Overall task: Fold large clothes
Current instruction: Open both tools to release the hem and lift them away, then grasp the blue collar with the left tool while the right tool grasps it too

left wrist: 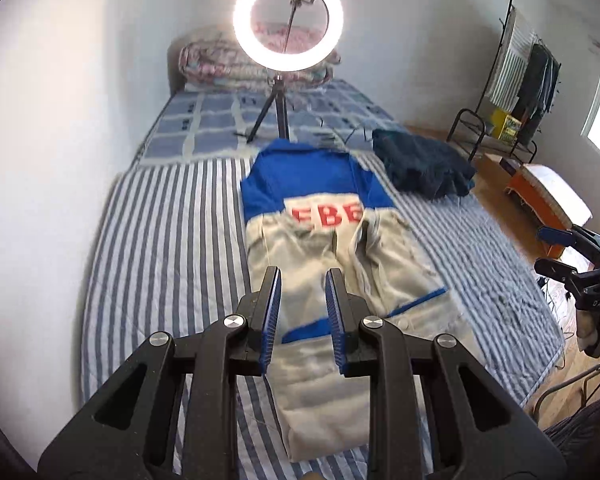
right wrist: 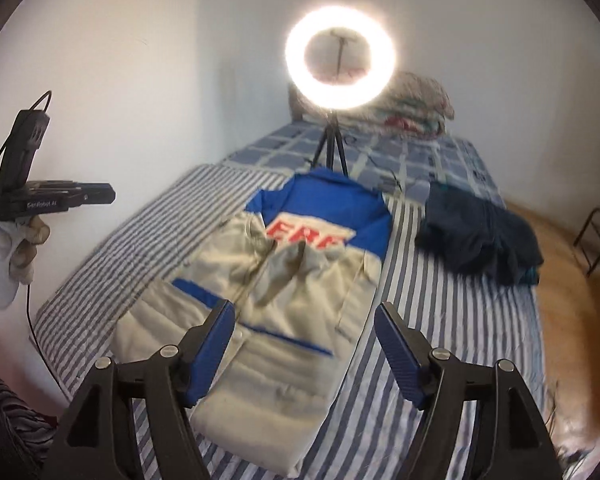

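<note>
Two grippers up over a bed, both tilted down at it, neither holding anything. Left gripper (left wrist: 303, 276): blue pads a narrow gap apart, nothing between them, only the garment seen far below through the gap. Right gripper (right wrist: 305, 312): jaws spread wide, empty, fabric beneath not touched. Jacket (left wrist: 332, 264) lies flat on the striped sheet (left wrist: 160, 240), roughly centred along the bed, collar end toward the ring light; upper part blue, white chest panel with red letters partly covered, lower part beige with blue trim bands. Both sleeves appear folded inward over the body, so the piece reads as a long narrow rectangle; near hem reaches close to the bed's near edge. In the right wrist view the jacket (right wrist: 260, 312) shows a rumpled grey-beige flap lying over the middle, just below the lettering. Dark navy garment (left wrist: 424, 168) heaped on the sheet beside the jacket's collar end, apart from it, toward the floor side of the bed. Ring light (left wrist: 288, 24) lit, on a tripod standing on the checked blue cover (left wrist: 204, 120) just beyond the collar. Folded floral quilt (left wrist: 216, 64) at the headboard end. Clothes rack (left wrist: 516, 80) by the far wall. Gloved hand (right wrist: 8, 264) on the left gripper's handle visible at the edge of the right wrist view. Right wrist frame is somewhat blurred.
</note>
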A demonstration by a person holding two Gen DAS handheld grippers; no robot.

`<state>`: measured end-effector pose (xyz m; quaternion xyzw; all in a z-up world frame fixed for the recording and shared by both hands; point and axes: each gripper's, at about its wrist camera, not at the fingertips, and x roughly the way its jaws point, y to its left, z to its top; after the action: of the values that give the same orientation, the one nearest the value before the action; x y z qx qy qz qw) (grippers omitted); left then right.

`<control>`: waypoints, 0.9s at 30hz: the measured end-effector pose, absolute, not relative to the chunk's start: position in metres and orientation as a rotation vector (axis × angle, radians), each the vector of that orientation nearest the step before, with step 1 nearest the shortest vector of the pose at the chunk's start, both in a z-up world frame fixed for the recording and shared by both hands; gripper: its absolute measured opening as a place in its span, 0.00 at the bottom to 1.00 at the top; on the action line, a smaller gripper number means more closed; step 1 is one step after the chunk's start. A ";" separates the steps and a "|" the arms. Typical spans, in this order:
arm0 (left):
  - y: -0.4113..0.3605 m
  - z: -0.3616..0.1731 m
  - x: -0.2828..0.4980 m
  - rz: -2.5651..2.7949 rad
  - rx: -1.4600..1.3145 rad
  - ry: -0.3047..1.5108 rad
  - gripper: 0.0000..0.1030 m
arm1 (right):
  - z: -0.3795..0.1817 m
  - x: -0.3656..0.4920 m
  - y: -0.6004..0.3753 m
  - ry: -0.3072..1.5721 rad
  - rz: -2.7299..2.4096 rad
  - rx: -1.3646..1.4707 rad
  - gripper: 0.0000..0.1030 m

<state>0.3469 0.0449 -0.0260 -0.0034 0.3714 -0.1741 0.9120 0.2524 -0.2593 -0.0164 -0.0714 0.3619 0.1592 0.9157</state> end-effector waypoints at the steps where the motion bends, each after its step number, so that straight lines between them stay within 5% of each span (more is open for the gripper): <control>1: 0.047 -0.017 0.352 -0.364 -0.014 0.758 0.22 | -0.009 0.258 -0.259 0.740 0.334 -0.159 0.72; 11: 0.036 0.013 0.455 -0.425 -0.060 0.767 0.26 | 0.014 0.358 -0.279 0.765 0.360 -0.179 0.71; 13: 0.032 -0.002 0.492 -0.432 -0.081 0.801 0.38 | 0.002 0.392 -0.291 0.790 0.373 -0.134 0.71; 19: 0.017 -0.067 0.589 -0.421 -0.103 0.912 0.38 | -0.058 0.492 -0.335 0.875 0.374 0.030 0.60; 27: 0.021 -0.146 0.677 -0.365 -0.163 1.021 0.38 | -0.132 0.583 -0.366 0.934 0.329 0.157 0.56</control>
<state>0.6767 0.0211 -0.1457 -0.0773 0.4854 -0.1734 0.8534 0.5829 -0.3663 -0.1320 0.0751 0.4475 0.1578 0.8770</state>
